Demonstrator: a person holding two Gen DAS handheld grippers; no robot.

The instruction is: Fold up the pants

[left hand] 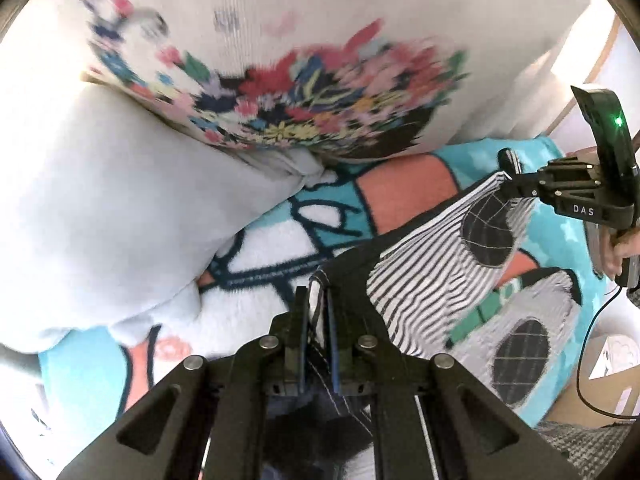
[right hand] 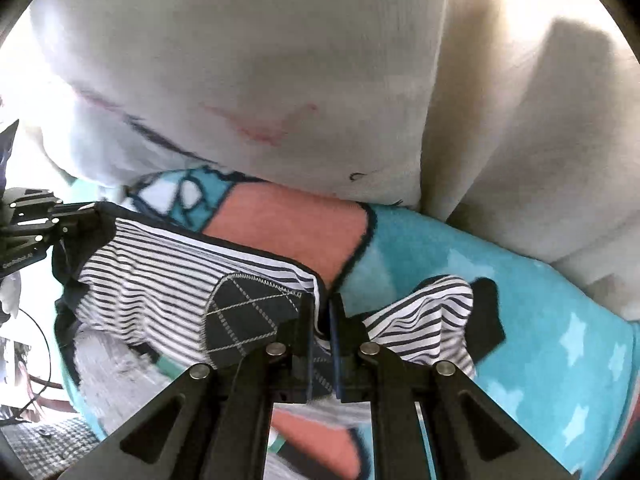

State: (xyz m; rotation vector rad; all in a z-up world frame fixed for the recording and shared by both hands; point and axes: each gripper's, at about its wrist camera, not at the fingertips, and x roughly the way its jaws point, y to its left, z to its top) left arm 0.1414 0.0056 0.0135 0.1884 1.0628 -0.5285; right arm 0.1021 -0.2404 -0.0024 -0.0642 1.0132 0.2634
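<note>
The left gripper (left hand: 318,300) and right gripper (right hand: 322,312) each pinch the striped pants (left hand: 432,280) above the blanket (left hand: 272,240).

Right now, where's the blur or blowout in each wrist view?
Left wrist: floral pillow smeared by motion, window side at far right blown out; left gripper sharp on the striped pants. Right wrist: white pillow soft; right gripper crisp, left edge overexposed.

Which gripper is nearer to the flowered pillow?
Left. The left gripper holds the striped pants just below the flowered pillow; the right gripper grips the pants farther off to its side.
</note>
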